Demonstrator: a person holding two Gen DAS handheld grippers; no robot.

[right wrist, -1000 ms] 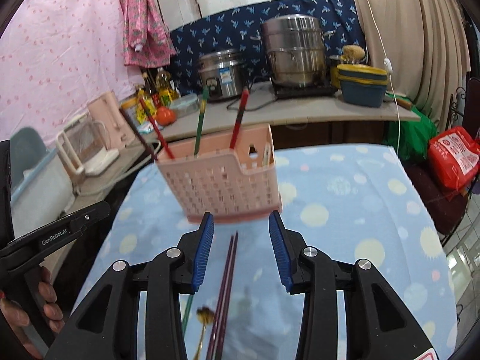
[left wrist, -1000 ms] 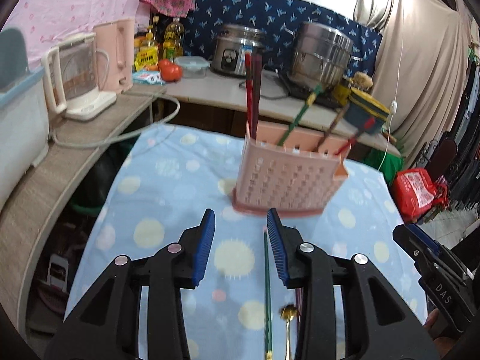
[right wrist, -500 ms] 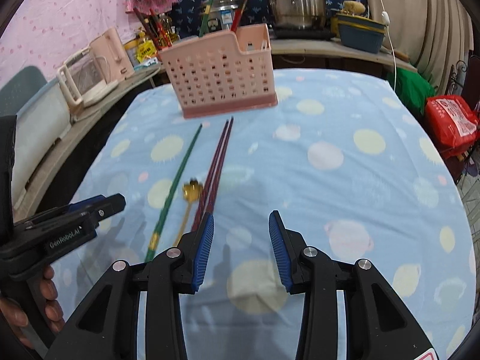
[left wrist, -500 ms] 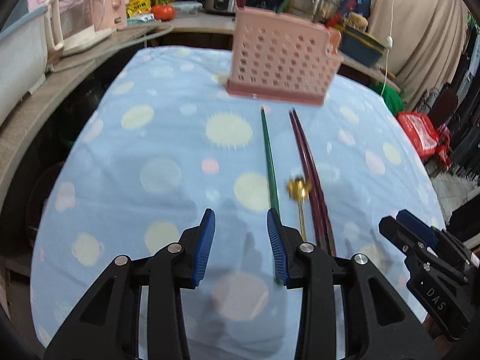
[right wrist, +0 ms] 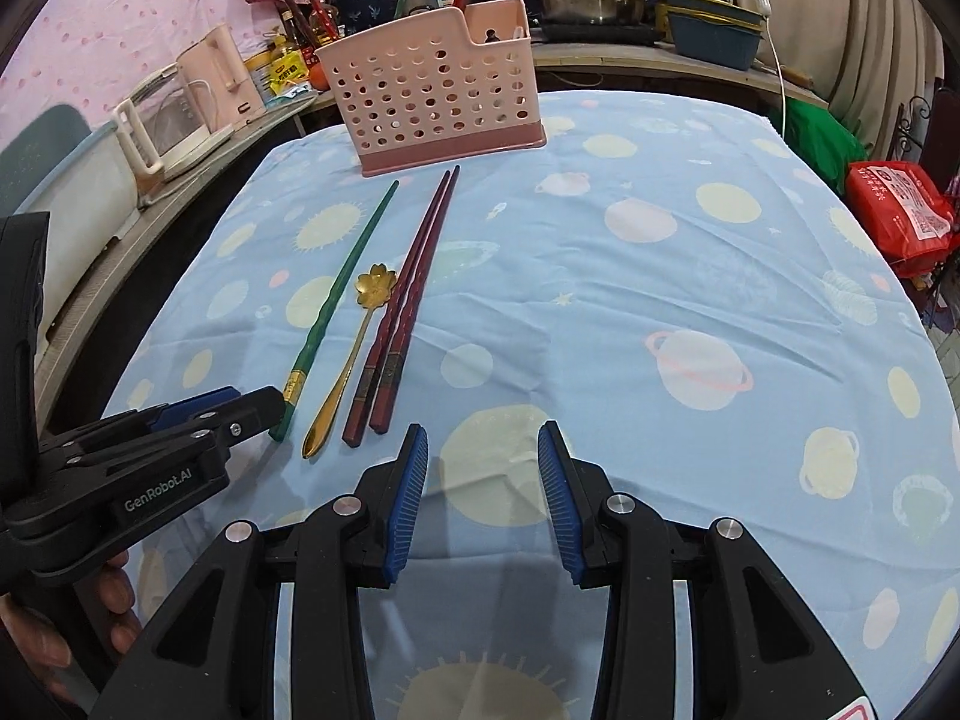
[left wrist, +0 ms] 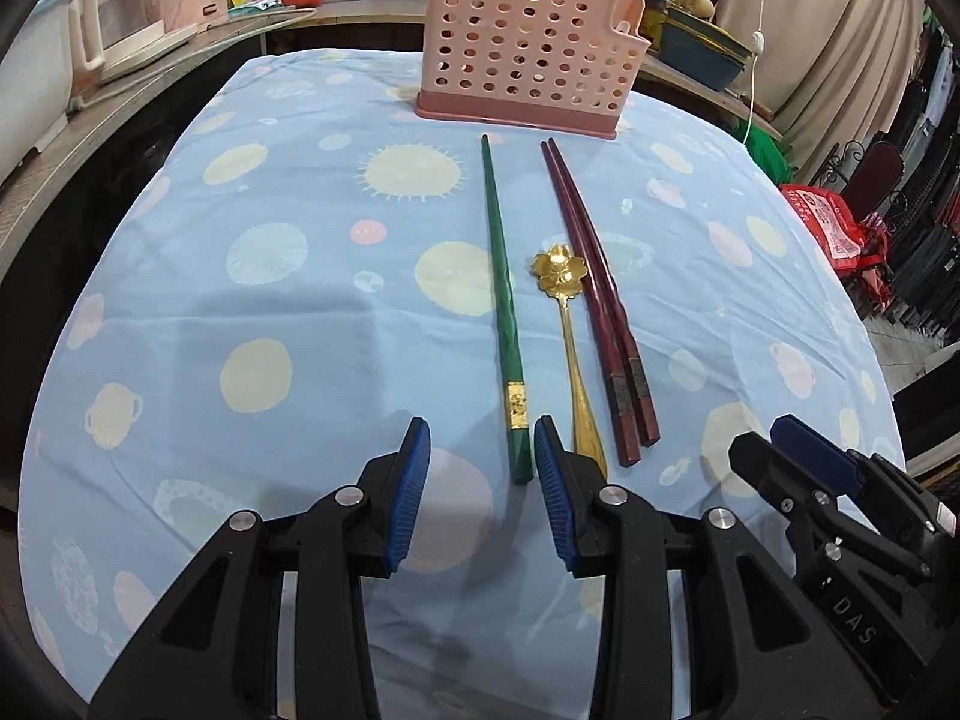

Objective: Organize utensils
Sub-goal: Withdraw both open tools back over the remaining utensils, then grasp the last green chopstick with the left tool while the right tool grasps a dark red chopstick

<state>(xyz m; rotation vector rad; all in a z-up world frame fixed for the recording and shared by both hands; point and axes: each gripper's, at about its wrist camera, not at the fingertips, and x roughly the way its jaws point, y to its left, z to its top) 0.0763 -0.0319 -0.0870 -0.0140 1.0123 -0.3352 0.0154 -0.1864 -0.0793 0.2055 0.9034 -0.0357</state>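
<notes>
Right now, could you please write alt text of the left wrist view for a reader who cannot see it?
A green chopstick, a gold flower-shaped spoon and a pair of dark red chopsticks lie side by side on a blue dotted tablecloth, in front of a pink perforated utensil holder. The open left claw hovers near the green chopstick's end; the right claw shows at right.

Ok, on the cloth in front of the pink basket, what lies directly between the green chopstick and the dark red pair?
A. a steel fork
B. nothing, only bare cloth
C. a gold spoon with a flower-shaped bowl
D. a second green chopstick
C: the gold spoon, its flower-shaped bowl pointing toward the pink basket, lies between the green chopstick and the dark red pair.
</notes>
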